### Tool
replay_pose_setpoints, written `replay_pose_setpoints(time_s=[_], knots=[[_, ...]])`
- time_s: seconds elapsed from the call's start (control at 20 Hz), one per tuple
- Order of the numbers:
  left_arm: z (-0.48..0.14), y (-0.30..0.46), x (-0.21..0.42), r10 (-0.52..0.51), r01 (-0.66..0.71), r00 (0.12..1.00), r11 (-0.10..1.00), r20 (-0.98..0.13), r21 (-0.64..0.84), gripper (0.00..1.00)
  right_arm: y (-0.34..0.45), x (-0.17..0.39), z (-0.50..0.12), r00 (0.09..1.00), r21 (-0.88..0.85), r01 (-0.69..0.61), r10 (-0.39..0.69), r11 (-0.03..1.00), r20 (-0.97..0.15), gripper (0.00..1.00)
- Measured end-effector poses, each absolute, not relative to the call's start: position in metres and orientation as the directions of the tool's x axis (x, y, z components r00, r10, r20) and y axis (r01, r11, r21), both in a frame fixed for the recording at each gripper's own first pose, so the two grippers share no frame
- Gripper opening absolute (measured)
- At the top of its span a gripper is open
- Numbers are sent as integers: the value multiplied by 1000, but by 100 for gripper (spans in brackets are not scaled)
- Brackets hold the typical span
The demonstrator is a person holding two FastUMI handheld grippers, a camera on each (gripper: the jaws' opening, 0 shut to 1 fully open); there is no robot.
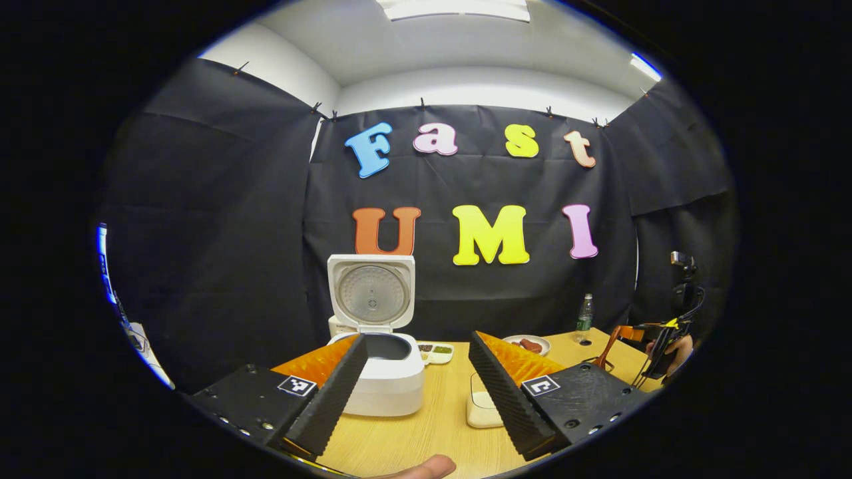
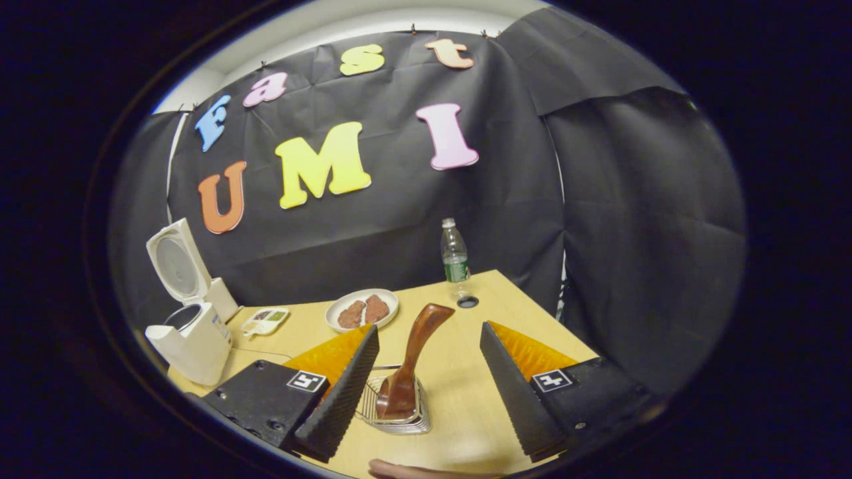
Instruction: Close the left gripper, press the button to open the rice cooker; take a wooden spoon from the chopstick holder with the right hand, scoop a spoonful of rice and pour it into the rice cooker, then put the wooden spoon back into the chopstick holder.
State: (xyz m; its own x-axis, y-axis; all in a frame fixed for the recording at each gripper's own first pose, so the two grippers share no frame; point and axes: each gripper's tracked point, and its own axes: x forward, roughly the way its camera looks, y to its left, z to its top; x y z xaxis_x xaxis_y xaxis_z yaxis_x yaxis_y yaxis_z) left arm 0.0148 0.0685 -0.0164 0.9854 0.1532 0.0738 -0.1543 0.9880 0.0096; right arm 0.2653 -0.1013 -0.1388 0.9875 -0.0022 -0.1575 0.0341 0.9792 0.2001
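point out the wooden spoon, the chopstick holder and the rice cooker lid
wooden spoon (image 2: 418,352), right gripper view, middle of its handle
chopstick holder (image 2: 419,420), right gripper view, front wire rim
rice cooker lid (image 1: 371,293), left gripper view, round inner plate of the raised lid

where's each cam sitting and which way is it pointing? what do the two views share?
Left gripper view: rides the left tongs, faces the open rice cooker and back wall; own open fingers and a fingertip show.
Right gripper view: rides the right tongs, looks down on the wooden spoon standing in the chopstick holder; own open fingers show.
Shared: rice cooker, table, plate, bottle.
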Motion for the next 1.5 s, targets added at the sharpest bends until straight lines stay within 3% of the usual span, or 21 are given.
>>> replay_pose_setpoints(time_s=[0.45, 0.5, 0.55, 0.6, 0.75, 0.8, 0.85, 0.95, 1.0, 1.05, 1.1, 1.15, 1.2, 1.45, 1.5], knots=[[-37, 91, 15, 186, -185, 982, 983, 19, -13, 97, -79, 324, -191, 961, 296, 26, 58, 955, -269, 97], [-41, 93, 14, 189, -189, 982, 982, 13, -13, 97, -77, 328, -195, 959, 307, 26, 63, 951, -276, 94], [-44, 97, 15, 198, -198, 980, 980, 8, -12, 97, -75, 330, -199, 956, 315, 26, 68, 949, -286, 97], [-47, 100, 17, 206, -206, 979, 979, 4, -8, 96, -71, 335, -203, 952, 328, 30, 73, 944, -298, 91], [-57, 100, 21, 200, -200, 980, 980, -19, 8, 96, -63, 344, -209, 945, 353, 33, 85, 935, -315, 91], [-58, 98, 21, 188, -188, 982, 982, -27, 6, 96, -60, 346, -209, 945, 360, 22, 98, 933, -311, 73], [-60, 96, 22, 176, -176, 984, 984, -32, 2, 96, -59, 346, -208, 945, 358, 20, 99, 933, -311, 69], [-60, 92, 21, 150, -150, 988, 989, -33, -10, 96, -64, 347, -210, 947, 348, 36, 78, 937, -310, 49], [-60, 93, 20, 141, -142, 990, 990, -29, -14, 96, -66, 345, -206, 949, 350, 43, 71, 936, -308, 11], [-59, 94, 19, 136, -136, 990, 991, -23, -15, 96, -66, 343, -203, 952, 346, 37, 71, 937, -296, 18], [-58, 94, 18, 131, -131, 991, 991, -17, -16, 96, -65, 341, -198, 957, 341, 34, 68, 939, -282, 16], [-56, 95, 18, 128, -128, 992, 992, -10, -16, 96, -66, 338, -191, 963, 342, 31, 64, 939, -262, 19], [-56, 95, 16, 124, -124, 992, 992, -5, -18, 96, -67, 334, -183, 969, 337, 32, 54, 941, -241, 16], [-56, 104, 8, 118, -118, 993, 993, 9, -32, 96, -64, 313, -137, 989, 262, 35, 6, 964, -151, 19], [-57, 106, 7, 118, -117, 993, 992, 7, -37, 96, -59, 308, -128, 991, 238, 25, 7, 971, -134, 13]])
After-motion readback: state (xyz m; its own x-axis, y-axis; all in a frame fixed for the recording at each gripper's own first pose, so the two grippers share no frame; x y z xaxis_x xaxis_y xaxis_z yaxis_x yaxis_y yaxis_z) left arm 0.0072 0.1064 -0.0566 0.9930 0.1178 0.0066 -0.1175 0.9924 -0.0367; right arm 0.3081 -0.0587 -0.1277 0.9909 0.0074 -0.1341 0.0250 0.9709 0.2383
